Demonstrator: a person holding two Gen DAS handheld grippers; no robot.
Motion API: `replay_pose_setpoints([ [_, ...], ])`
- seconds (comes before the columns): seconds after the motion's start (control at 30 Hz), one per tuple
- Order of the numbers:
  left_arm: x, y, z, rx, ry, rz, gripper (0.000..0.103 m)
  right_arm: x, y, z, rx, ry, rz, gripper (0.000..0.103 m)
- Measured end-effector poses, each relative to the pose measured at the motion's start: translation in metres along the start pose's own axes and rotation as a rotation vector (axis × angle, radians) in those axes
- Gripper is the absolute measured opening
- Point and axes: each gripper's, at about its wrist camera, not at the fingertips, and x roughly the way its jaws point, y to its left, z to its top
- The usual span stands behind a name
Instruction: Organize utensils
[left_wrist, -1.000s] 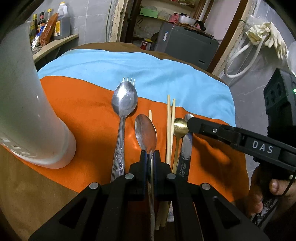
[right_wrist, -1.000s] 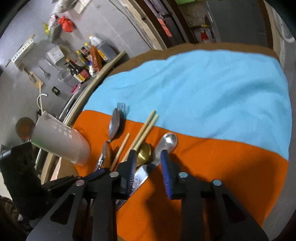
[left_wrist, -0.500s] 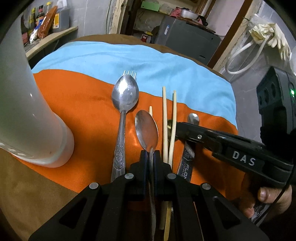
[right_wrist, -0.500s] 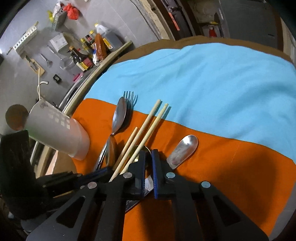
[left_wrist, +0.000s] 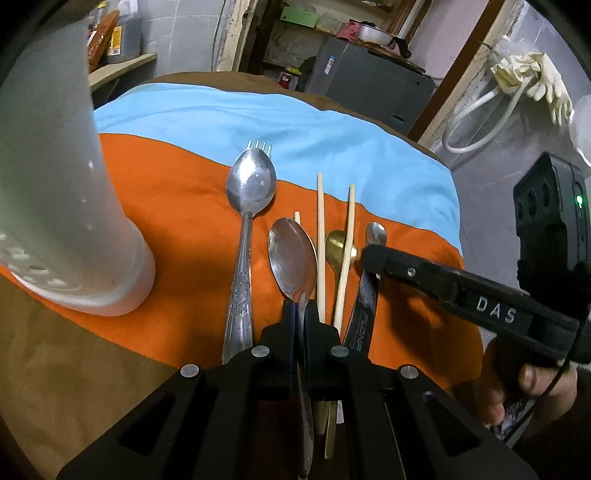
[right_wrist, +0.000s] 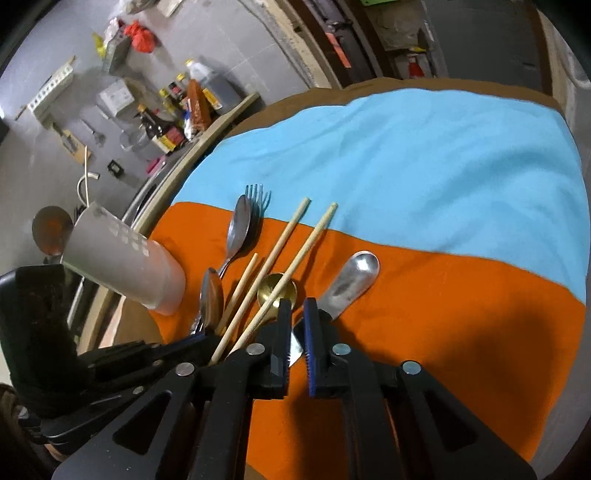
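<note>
My left gripper (left_wrist: 303, 314) pinches a steel spoon's (left_wrist: 291, 254) handle; my right gripper (right_wrist: 295, 325), jaws slightly apart, straddles a knife (right_wrist: 351, 280), chopsticks (right_wrist: 291, 254) just left

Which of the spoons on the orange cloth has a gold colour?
The small gold spoon, lying between the two long chopsticks. The other spoons are silver: the big one and the one in the left gripper.

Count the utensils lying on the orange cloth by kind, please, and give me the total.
Spoons: 4 (three silver, one gold)
Chopsticks: 3
Fork: 1, only its tines showing from under the largest spoon
Total: 8
</note>
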Motion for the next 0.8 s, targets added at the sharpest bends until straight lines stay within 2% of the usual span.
replay_pose_setpoints([
  [0.07,-0.001,0.001,-0.002,-0.007,0.001,0.001,0.002,0.001,-0.002,0.004,0.011,-0.008,0.016,0.024],
  [0.23,-0.003,0.003,-0.003,-0.024,0.004,-0.002,0.002,0.009,-0.016,0.014,0.11,-0.006,0.071,0.024],
  [0.37,-0.003,0.003,-0.003,-0.031,0.002,-0.009,0.002,0.019,-0.017,0.02,0.154,0.035,0.078,0.024],
  [0.43,-0.004,0.004,-0.004,-0.037,-0.001,-0.016,0.002,0.022,-0.017,0.023,0.178,0.044,0.076,0.021],
  [0.5,-0.007,0.005,-0.004,-0.045,-0.011,-0.035,0.002,0.022,-0.019,0.024,0.193,0.042,0.07,0.01],
  [0.67,-0.013,0.007,-0.005,-0.042,-0.023,-0.088,0.002,0.014,-0.026,0.018,0.244,0.011,0.099,0.008],
  [0.8,-0.007,0.015,-0.007,-0.096,0.025,-0.135,0.003,0.005,-0.027,0.013,0.251,-0.011,0.107,0.007],
])
